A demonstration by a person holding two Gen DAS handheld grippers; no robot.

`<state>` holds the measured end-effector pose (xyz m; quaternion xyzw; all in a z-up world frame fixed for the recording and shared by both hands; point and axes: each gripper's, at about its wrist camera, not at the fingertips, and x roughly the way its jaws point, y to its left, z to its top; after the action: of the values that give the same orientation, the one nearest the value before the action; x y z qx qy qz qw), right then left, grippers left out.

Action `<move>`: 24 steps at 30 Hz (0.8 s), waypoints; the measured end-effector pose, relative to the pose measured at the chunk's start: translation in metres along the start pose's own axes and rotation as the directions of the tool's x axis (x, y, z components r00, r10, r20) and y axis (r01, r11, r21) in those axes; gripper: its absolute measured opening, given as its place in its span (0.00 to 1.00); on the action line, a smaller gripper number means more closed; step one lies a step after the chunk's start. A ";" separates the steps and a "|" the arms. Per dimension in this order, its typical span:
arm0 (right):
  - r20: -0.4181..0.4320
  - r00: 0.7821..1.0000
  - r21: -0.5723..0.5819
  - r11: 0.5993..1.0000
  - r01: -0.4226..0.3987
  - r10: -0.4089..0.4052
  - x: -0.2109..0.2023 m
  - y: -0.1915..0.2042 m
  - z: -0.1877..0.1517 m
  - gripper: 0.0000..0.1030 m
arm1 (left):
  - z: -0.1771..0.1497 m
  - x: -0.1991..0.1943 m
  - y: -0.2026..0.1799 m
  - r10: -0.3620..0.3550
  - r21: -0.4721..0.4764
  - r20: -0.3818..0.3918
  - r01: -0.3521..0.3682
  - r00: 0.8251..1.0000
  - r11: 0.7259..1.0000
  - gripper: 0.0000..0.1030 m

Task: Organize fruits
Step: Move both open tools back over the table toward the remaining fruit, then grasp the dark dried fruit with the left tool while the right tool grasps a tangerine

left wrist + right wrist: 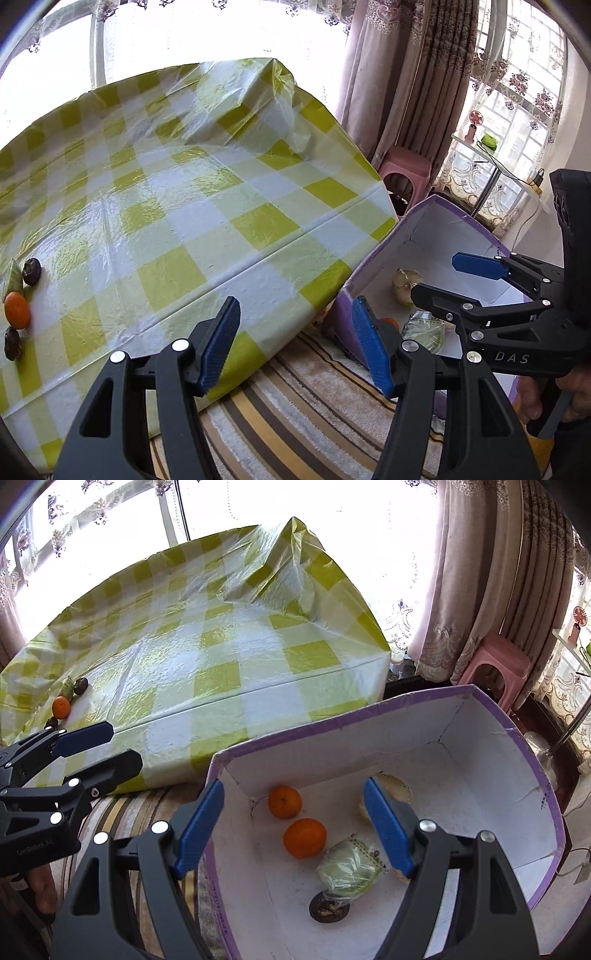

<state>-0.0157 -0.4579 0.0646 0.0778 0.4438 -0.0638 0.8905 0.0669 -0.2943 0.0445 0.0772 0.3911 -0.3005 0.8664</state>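
Note:
My left gripper is open and empty, over the table's near edge and the striped rug. On the table at far left lie an orange, two dark fruits and a green wrapped piece. My right gripper hangs open and empty above a white box with a purple rim. In the box lie two oranges, a green fruit in clear wrap, a dark fruit and a pale fruit, partly hidden by a finger. Each gripper shows in the other's view: right gripper, left gripper.
A yellow-green checked plastic cloth covers the table, bunched up at its far corner. The box stands on a striped rug beside the table. A pink stool, curtains and a side shelf stand behind.

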 end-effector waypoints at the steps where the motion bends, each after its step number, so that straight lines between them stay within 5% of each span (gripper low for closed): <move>1: 0.003 1.000 -0.009 1.000 -0.015 0.015 0.001 0.006 0.001 0.76 | -0.001 -0.004 0.009 0.010 -0.017 0.006 -0.010 1.000 1.000 0.59; 13: 0.022 0.988 -0.038 0.988 -0.149 0.150 0.025 0.086 0.026 0.76 | -0.022 -0.052 0.127 0.141 -0.243 0.058 -0.123 0.988 0.962 0.60; 24: 0.009 0.972 -0.058 0.971 -0.232 0.233 0.057 0.154 0.036 0.76 | -0.053 -0.080 0.227 0.234 -0.443 0.052 -0.188 0.971 0.876 0.60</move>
<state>0.0745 -0.3160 0.0529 0.1034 0.4260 0.0530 0.8972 0.1242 -0.0546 0.0428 -0.0919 0.3919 -0.1128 0.9084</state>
